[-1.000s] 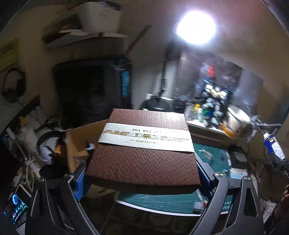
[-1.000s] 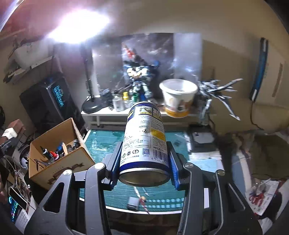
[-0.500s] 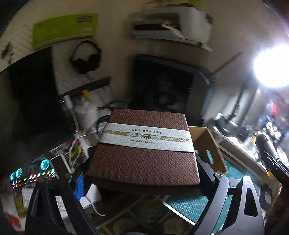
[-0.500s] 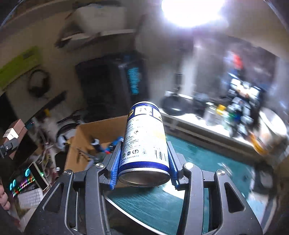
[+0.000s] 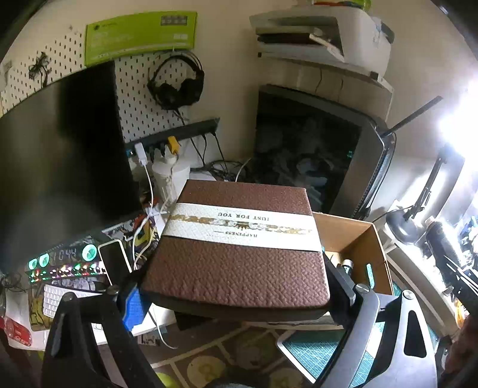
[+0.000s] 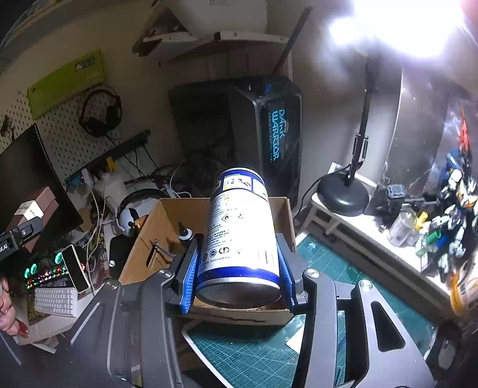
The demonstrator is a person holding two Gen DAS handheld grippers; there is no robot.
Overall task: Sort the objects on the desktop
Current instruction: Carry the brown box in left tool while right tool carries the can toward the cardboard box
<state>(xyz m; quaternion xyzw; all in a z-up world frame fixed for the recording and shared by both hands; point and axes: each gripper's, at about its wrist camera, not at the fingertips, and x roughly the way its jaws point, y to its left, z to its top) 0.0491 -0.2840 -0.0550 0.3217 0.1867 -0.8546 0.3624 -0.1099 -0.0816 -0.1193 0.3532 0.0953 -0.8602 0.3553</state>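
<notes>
Both views have swung left toward the cardboard box [image 6: 167, 218]. Right gripper [image 6: 237, 268] jaws clamp the spray can [image 6: 239, 226] over it; left gripper [image 5: 236, 295] jaws clamp the brown gift box [image 5: 239, 247] beside it; drop-off appears next

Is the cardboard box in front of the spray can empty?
No. In the right wrist view the cardboard box behind the spray can already holds a small black-capped bottle and a thin metal tool.

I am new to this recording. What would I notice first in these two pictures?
A brown gift box with a white band fills the left gripper. A blue-and-white spray can sits clamped in the right gripper, above an open cardboard box. A glaring lamp burns upper right.
</notes>
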